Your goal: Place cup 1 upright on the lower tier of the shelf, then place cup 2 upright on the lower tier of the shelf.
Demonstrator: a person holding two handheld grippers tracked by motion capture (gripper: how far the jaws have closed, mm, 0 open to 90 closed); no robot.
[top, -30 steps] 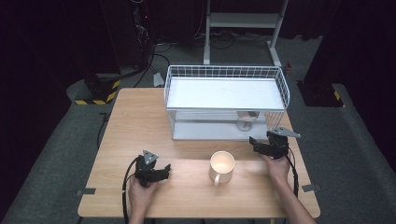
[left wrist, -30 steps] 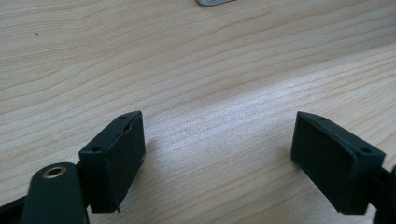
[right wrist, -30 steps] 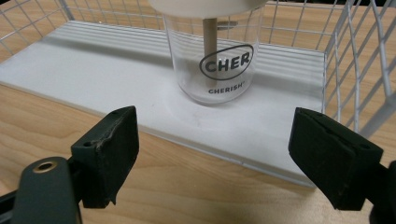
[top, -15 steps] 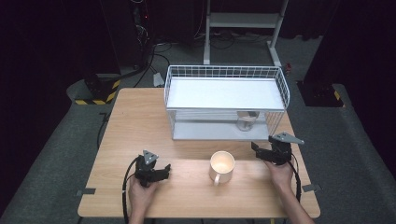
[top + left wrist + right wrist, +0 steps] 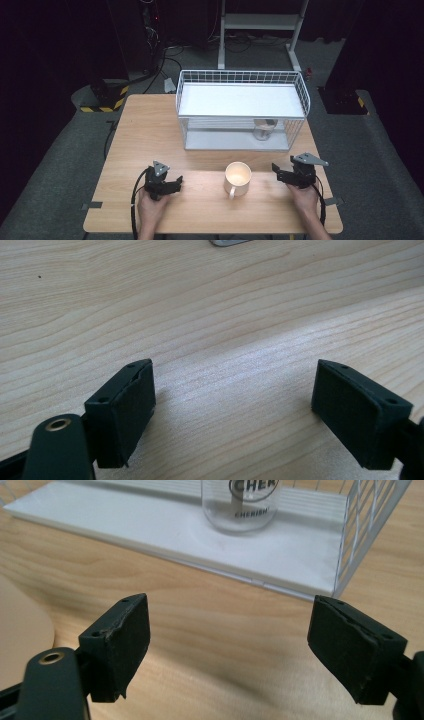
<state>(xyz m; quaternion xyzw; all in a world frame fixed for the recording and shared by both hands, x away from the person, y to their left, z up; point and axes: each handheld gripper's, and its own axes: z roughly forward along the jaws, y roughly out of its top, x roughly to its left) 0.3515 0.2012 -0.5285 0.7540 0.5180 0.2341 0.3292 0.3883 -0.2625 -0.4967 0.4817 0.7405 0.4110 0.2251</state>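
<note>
Cream mug upright on wooden table, near front edge, between both grippers and touching neither. Left gripper low over table well left of mug, jaws wide, nothing between; right gripper near mug's right side, jaws wide, empty. Clear glass on lower shelf of white wire rack behind mug.

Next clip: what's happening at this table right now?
A person holds a hand-held gripper in each hand over a wooden table. The left hand-held gripper and the right hand-held gripper both stand open with nothing between the jaws. A cream mug sits between them, untouched. Behind it is a white wire rack with a clear glass jar on its lower shelf. Nothing is grasped yet.
</note>
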